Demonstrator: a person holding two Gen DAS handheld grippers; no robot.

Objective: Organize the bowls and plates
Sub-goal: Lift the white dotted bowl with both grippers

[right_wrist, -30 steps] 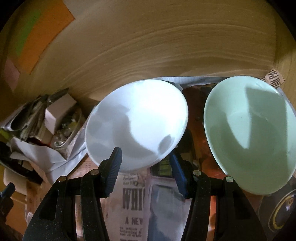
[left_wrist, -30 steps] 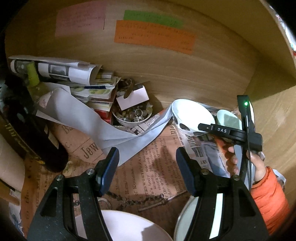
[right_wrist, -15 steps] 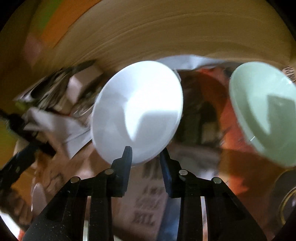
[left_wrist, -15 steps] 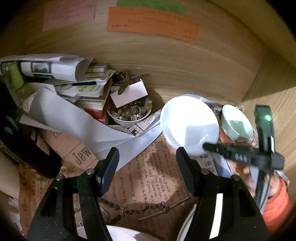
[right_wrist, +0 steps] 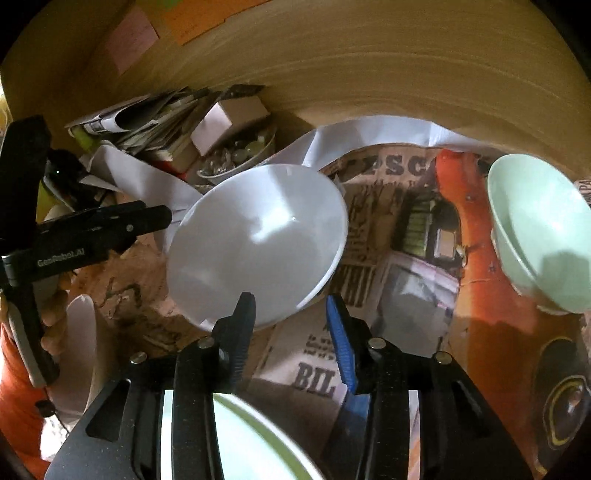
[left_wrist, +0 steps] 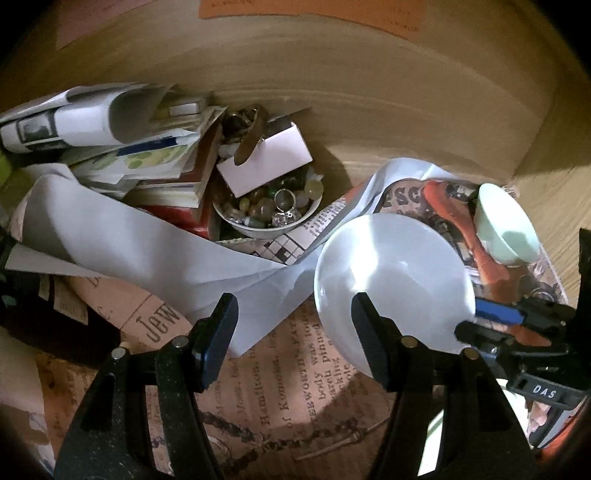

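Back wall: curved pale wooden panel (left_wrist: 369, 92), grain running sideways.
Wall notes: orange paper sheet (left_wrist: 310, 13), pink paper sheet (right_wrist: 129, 38).
Surface: printed newspaper sheets (left_wrist: 266, 384).
Light: dim, warm, hard shadows.

White bowl (right_wrist: 258, 243); mint-green bowl (right_wrist: 543, 236); printed tan newspaper (left_wrist: 280, 387).

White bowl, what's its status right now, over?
Left gripper open, empty. Right gripper straddles white bowl rim; grip unclear. Bowl tilted over newspaper. Green bowl stands apart.
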